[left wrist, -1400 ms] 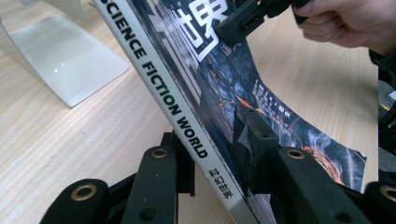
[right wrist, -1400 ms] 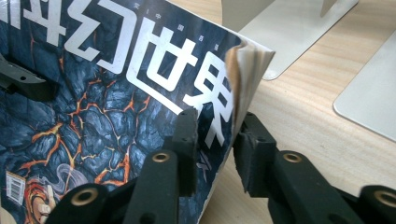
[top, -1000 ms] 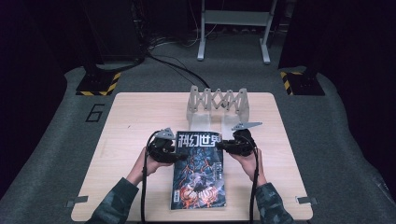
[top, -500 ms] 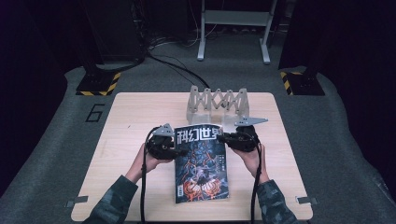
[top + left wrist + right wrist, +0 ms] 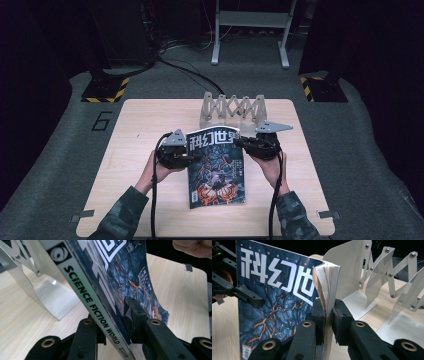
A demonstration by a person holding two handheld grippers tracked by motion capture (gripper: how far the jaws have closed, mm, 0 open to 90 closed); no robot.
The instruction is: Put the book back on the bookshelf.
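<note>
High view: a pale wooden surface [image 5: 150, 125] stands on grey floor in a dark room. It bears one magazine [image 5: 216, 170] and one metal accordion rack [image 5: 232, 109]. The left gripper [image 5: 192, 156] and the right gripper [image 5: 240, 144] flank the magazine's top end.

Left gripper view: the jaws clamp the magazine's spine edge.

Right gripper view: the jaws pinch its page edge, beside the rack.
</note>
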